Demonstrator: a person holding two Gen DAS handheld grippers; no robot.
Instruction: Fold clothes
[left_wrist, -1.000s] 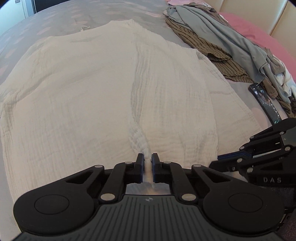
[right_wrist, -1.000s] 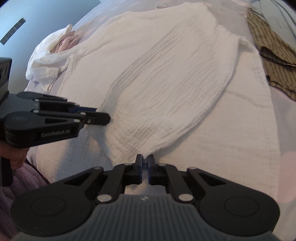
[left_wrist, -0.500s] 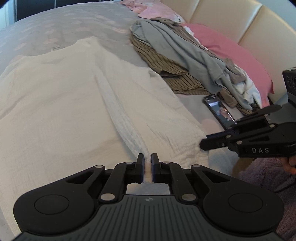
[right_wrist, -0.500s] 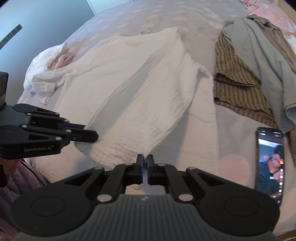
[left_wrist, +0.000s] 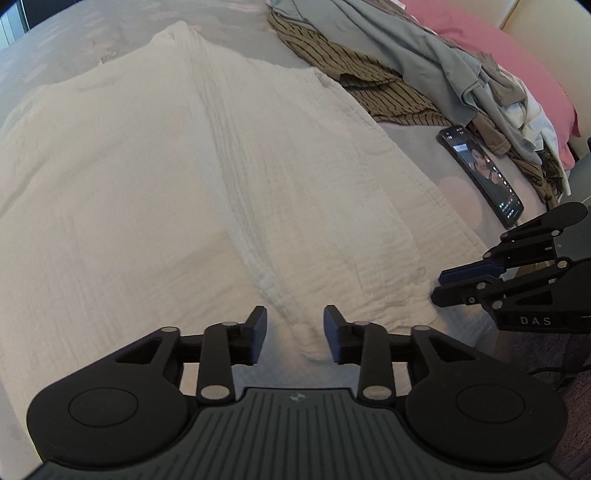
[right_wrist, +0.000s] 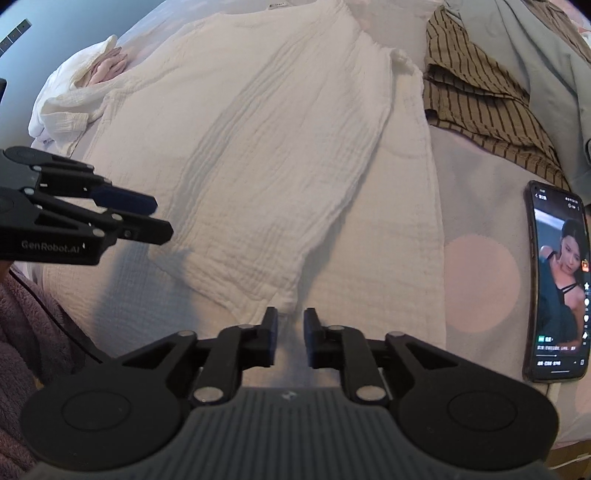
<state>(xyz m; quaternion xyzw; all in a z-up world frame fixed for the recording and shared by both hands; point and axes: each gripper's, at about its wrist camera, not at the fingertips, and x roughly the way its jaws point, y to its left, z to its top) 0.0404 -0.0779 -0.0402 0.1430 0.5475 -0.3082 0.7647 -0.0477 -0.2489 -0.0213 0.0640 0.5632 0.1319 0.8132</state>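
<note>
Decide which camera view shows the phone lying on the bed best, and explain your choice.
The right wrist view shows the phone best: it lies close and large at the right edge, screen lit, whole outline visible. In the left wrist view the phone is smaller and farther off, seen at a slant beside the pile of clothes.

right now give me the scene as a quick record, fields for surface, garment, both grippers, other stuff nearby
surface: bed with grey spotted cover
garment: white crinkled top spread flat, one side folded over the middle
left gripper: jaws opening, hem corner between them, not pinched
right gripper: jaws opening, above the near hem
unfolded pile: striped brown shirt and grey garment
phone: screen lit, right of the top
</note>
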